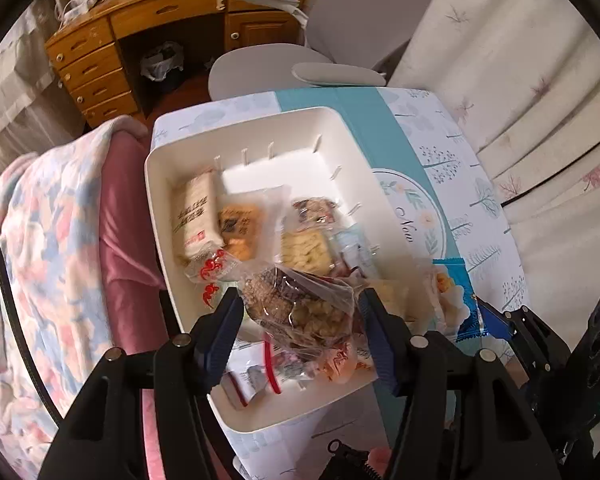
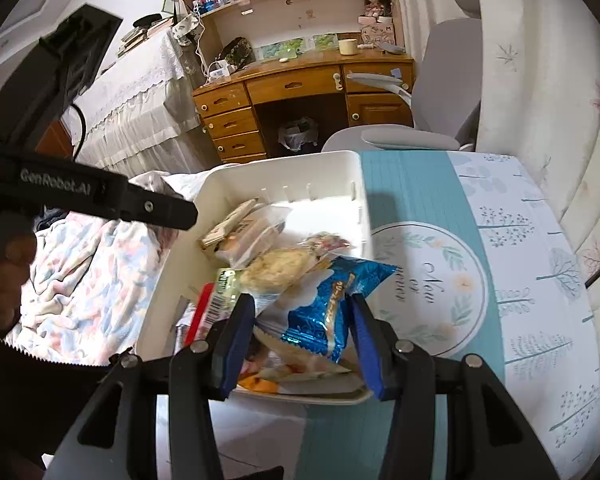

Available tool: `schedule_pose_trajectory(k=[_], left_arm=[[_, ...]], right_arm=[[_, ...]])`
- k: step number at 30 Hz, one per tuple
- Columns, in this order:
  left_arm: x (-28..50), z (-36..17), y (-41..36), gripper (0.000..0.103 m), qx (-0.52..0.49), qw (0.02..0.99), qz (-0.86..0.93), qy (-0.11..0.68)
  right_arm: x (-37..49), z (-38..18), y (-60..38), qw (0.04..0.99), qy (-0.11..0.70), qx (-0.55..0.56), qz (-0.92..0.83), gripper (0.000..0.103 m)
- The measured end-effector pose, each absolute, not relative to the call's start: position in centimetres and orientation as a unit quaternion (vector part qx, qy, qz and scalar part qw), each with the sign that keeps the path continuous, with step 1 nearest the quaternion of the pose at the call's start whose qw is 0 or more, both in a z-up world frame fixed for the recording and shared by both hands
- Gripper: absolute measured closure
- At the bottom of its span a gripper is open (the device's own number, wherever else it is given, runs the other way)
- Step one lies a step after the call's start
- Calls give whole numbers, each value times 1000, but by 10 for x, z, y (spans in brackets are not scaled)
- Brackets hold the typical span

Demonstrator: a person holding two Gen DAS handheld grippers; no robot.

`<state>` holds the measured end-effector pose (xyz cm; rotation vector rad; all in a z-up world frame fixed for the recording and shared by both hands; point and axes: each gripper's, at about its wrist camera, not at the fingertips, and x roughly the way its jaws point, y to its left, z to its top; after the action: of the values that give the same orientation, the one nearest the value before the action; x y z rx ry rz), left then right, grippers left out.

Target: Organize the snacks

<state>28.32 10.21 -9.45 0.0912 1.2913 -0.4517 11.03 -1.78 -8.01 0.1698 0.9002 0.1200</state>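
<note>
Overhead, crinkly clear packet (image 1: 300, 312), rigid white bin (image 1: 156, 184).

White bin (image 1: 168, 184) sits packed with wrapped snacks; a clear bag of crispy bits (image 1: 300, 308) and a blue packet (image 2: 332, 312) hang above it.

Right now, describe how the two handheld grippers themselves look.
Both are matte black plastic frames with silver pivot bolts. The left gripper and right gripper carry ribbed dark-blue finger pads. The left one's body bears white "GenRobot.AI" lettering, with a black cable behind it.
</note>
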Motion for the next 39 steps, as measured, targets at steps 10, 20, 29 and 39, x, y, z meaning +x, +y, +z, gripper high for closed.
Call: schedule_pose_trajectory(k=[10, 20, 29, 39], left_arm=[[277, -96, 146, 22, -38, 792, -204, 574], [215, -121, 186, 22, -97, 791, -145, 586], [136, -128, 168, 22, -123, 804, -69, 577], [58, -101, 72, 22, -133, 822, -37, 552]], right_arm=[[111, -86, 9, 886, 451, 93, 50, 36], [82, -82, -9, 864, 489, 104, 52, 20], [43, -83, -59, 835, 536, 100, 74, 16], [-14, -58, -136, 825, 552, 82, 85, 9]])
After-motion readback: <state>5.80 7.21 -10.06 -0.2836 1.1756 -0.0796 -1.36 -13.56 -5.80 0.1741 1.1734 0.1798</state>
